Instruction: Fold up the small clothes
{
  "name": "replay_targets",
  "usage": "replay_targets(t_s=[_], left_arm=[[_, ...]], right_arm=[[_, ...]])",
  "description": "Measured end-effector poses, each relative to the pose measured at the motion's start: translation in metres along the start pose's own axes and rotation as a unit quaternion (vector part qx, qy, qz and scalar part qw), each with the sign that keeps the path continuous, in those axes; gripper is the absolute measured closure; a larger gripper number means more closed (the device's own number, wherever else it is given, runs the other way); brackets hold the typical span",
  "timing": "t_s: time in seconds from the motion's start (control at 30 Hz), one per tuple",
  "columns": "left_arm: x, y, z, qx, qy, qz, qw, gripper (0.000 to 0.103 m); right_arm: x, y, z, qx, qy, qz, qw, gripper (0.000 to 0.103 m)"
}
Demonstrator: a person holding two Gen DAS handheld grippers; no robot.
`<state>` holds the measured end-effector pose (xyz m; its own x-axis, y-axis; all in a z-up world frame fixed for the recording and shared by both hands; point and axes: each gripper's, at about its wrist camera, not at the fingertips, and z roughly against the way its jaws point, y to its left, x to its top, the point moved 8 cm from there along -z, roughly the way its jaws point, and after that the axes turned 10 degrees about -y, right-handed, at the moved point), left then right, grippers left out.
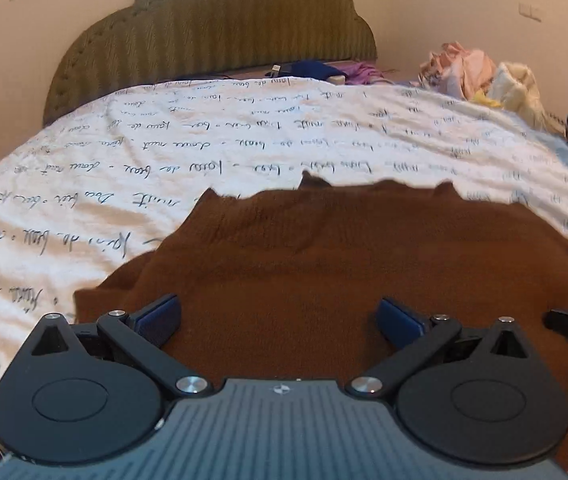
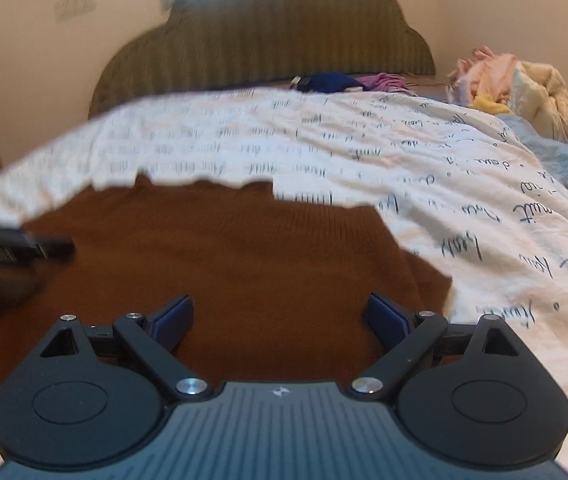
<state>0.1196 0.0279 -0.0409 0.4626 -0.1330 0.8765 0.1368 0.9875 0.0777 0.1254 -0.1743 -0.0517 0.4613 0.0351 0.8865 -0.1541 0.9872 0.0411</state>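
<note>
1. A brown knitted garment (image 1: pixel 344 264) lies spread flat on a bed covered by a white bedspread (image 1: pixel 132 152) printed with dark handwritten script; this garment is the landmark for everything below.
2. The left tongs (image 1: pixel 278 322) hang over the near part of the garment, their blue pads (image 1: pixel 162 318) spread wide, with nothing gripped between them; only brown knit shows in the gap.
3. The right tongs (image 2: pixel 280 318) hover over the near part of the garment too, toward its right edge, with jaws wide apart and no cloth pinched.
4. In the left wrist view, a black piece of the right tongs shows at the garment's right side; in the right wrist view, the black body of the left tongs shows blurred at the garment's left side.
5. The far edge of the garment is uneven, with small points sticking up along it, and it ends about midway up the bedspread.
6. Beyond the garment, at the far end of the bed, stands an olive-green ribbed headboard (image 1: pixel 220 28) with a scalloped top.
7. Just in front of the headboard, beyond the garment, lie a dark blue cloth (image 1: pixel 312 70) and a purple cloth (image 1: pixel 358 69).
8. To the far right of the garment sits a heap of clothes (image 1: pixel 480 72) in pink, cream and yellow, with a darker item nearer along the right edge of the bed.
9. The right wrist view is blurred on its left half.
</note>
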Motion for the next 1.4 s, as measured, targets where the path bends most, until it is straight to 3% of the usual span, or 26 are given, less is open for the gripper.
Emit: replay_targets(t_s=[0.03,0.1,0.23,0.33,0.4,0.43,0.5,0.57,0.67,0.77,0.83,0.87,0.93,0.97,1.03,1.1,1.23,1.3,1.4], left_arm=[[-0.009,0.002,-0.003,0.01,-0.004,-0.023,0.9997,0.0],[-0.005,0.011,-0.005,0.001,0.001,0.001,1.0,0.0],[0.004,0.025,0.016,0.032,-0.005,-0.007,0.9994,0.002],[0.001,0.024,0.053,-0.009,-0.014,0.016,0.9997,0.001],[-0.016,0.014,0.066,-0.047,0.004,0.022,0.9986,0.001],[-0.029,0.01,0.064,-0.046,0.023,0.009,0.9986,0.001],[-0.045,0.002,0.063,-0.03,0.001,-0.047,0.9984,0.0],[-0.04,0.002,0.063,-0.025,0.011,-0.043,0.9987,0.0],[-0.026,0.01,0.077,-0.022,0.002,-0.025,0.9994,0.011],[-0.023,0.014,0.095,-0.04,-0.009,0.0,0.9992,0.008],[-0.037,0.011,0.094,-0.05,0.015,-0.003,0.9987,0.005],[-0.05,0.01,0.088,-0.046,0.039,-0.014,0.9981,0.004],[-0.059,0.012,0.088,-0.034,0.021,-0.032,0.9987,0.0],[-0.057,0.013,0.091,-0.032,0.023,-0.028,0.9988,0.001],[-0.048,0.018,0.102,-0.038,0.015,-0.01,0.9991,0.008],[-0.045,0.025,0.113,-0.036,0.008,0.002,0.9993,0.007],[-0.046,0.044,0.119,-0.009,0.012,0.057,0.9983,0.007],[-0.048,0.055,0.117,0.013,0.025,0.106,0.9939,0.007],[-0.061,0.064,0.114,0.039,0.058,0.187,0.9798,0.007]], right_arm=[[-0.01,-0.002,0.0,0.006,-0.013,0.013,1.0,0.007],[-0.006,-0.016,-0.001,0.027,-0.011,-0.039,0.999,0.007],[0.002,-0.016,0.006,0.024,0.014,-0.02,0.999,0.007],[0.008,-0.014,0.042,0.039,-0.002,-0.041,0.998,0.006],[0.001,-0.01,0.06,0.061,-0.002,-0.053,0.997,0.006],[-0.007,-0.005,0.063,0.073,0.016,-0.051,0.996,0.006],[-0.032,-0.002,0.058,0.064,0.056,-0.017,0.996,0.005],[-0.043,-0.004,0.059,0.06,0.03,0.013,0.998,0.003],[-0.026,-0.01,0.066,0.057,0.047,-0.029,0.997,0.003],[-0.01,-0.014,0.083,0.057,0.027,-0.058,0.996,0.003],[-0.01,-0.01,0.089,0.07,0.026,-0.059,0.995,0.003],[-0.016,-0.006,0.087,0.077,0.036,-0.056,0.995,0.003],[-0.042,0.0,0.076,0.091,0.092,-0.043,0.991,0.003],[-0.047,0.003,0.077,0.089,0.069,0.001,0.994,0.002],[-0.048,0.01,0.079,0.082,0.079,0.039,0.993,0.002],[-0.036,0.01,0.085,0.079,0.086,0.005,0.993,0.003],[-0.005,0.016,0.092,0.118,0.044,-0.063,0.99,0.003],[0.011,0.023,0.08,0.125,0.031,-0.065,0.99,0.003],[0.037,0.038,0.048,0.128,0.02,-0.049,0.99,0.003]])
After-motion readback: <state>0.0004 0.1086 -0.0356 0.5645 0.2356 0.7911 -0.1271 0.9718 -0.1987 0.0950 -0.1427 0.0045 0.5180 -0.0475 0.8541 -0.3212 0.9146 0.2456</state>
